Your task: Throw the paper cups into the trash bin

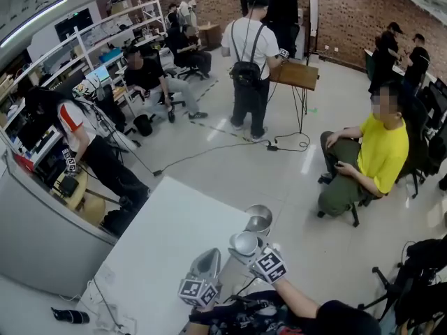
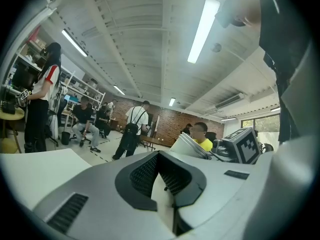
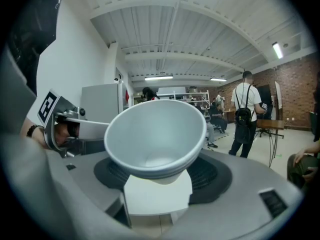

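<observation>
My right gripper [image 3: 157, 186] is shut on the base of a stack of white paper cups [image 3: 155, 134], whose open mouth faces the camera. In the head view the cups [image 1: 244, 243] hang over the white table's [image 1: 160, 243] near right part, ahead of the right gripper [image 1: 253, 254]. Just beyond them stands a round grey open-topped container [image 1: 259, 219]; whether it is the trash bin I cannot tell. My left gripper [image 1: 207, 261] is beside the right one, its jaws shut with nothing in them [image 2: 162, 194]. The left gripper view shows the cups [image 2: 190, 146] to its right.
A seated person in a yellow shirt [image 1: 377, 152] is to the right. A standing person with a backpack [image 1: 248, 68] is farther off, with cables [image 1: 209, 152] across the floor. A grey partition [image 1: 42, 229] runs along the left. A black object [image 1: 70, 316] lies at the lower left.
</observation>
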Demonstrator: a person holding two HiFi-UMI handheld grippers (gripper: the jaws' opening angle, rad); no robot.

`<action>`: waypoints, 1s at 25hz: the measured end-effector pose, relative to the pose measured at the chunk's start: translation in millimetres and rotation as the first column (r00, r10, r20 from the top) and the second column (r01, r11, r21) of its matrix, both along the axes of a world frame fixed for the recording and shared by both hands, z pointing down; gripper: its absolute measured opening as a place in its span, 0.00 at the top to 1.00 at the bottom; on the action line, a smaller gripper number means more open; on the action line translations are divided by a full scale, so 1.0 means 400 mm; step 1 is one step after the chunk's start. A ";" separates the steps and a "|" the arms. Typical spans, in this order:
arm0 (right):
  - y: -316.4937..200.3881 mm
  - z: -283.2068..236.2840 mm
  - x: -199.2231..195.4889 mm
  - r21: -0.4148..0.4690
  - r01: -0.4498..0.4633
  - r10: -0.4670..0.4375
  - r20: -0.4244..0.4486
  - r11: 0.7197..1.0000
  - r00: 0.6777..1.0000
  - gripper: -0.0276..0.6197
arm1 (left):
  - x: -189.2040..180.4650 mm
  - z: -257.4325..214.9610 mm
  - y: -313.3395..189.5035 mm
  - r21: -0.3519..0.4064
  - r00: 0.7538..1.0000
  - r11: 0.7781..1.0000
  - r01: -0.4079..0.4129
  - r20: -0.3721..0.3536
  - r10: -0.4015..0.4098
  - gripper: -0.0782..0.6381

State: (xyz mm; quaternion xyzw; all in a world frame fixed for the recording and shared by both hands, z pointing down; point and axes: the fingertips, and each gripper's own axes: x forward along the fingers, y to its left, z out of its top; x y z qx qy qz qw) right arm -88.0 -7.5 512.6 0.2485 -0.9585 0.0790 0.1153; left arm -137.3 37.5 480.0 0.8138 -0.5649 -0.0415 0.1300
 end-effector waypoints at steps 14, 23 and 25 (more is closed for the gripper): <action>-0.068 0.010 0.045 -0.002 -0.158 0.158 -0.018 0.987 0.987 0.44 | 0.008 0.034 -0.080 -0.012 0.990 0.990 -0.140 -0.027 0.140 0.89; -0.103 -0.002 0.125 -0.006 -0.270 0.270 -0.017 0.963 0.963 0.44 | 0.064 0.027 -0.137 -0.022 0.971 0.971 -0.237 -0.023 0.237 0.89; -0.119 -0.007 0.146 -0.004 -0.281 0.281 -0.013 0.960 0.960 0.44 | 0.079 0.023 -0.154 -0.021 0.969 0.969 -0.245 -0.017 0.245 0.89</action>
